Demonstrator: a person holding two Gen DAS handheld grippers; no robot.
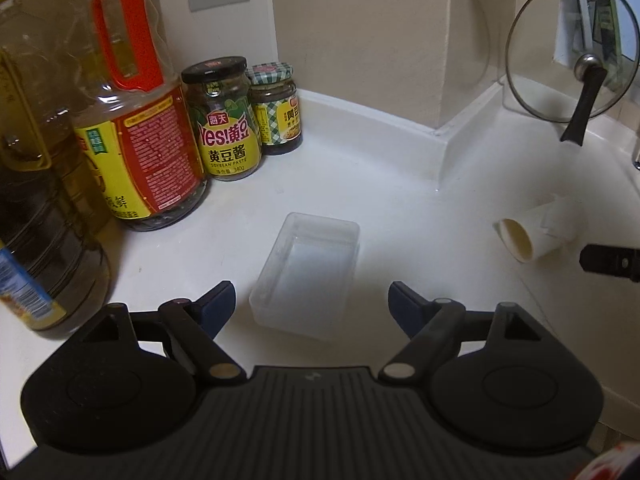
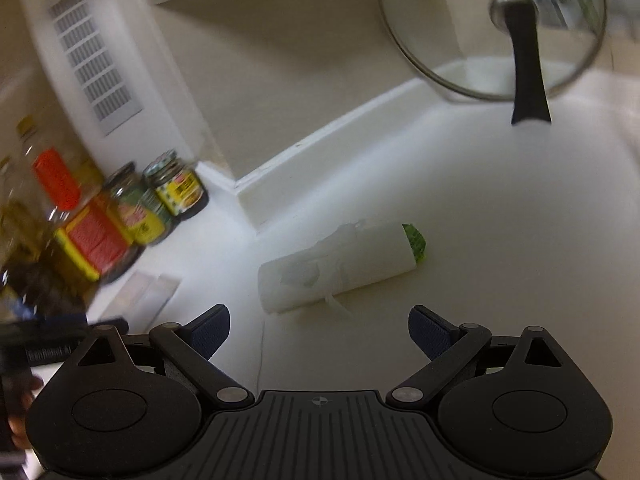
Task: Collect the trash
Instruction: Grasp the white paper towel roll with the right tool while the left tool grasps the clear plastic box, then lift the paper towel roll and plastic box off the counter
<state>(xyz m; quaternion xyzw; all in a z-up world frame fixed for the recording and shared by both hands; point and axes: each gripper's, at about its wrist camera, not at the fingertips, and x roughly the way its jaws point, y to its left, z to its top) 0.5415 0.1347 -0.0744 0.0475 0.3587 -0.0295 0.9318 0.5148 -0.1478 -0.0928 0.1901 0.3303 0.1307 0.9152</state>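
- The clear plastic tub [image 1: 306, 274] lies open side up on the white counter [image 1: 360, 184], away from its edges and just ahead of the left gripper [image 1: 310, 304], whose fingers are spread wide and hold nothing — probably lined up to straddle the tub.
- The paper roll [image 2: 340, 266] lies on its side near the backsplash corner; its far end shows something green that I cannot identify.
- The right gripper [image 2: 318, 332] hangs just short of it, equally wide open and empty.
- Oil bottles [image 1: 132, 120] and sauce jars [image 1: 224, 120] crowd the counter's left back corner — stored goods, likely not trash.
- A glass lid [image 1: 572, 48] leans against the wall.
- The right view's left side is blurred.
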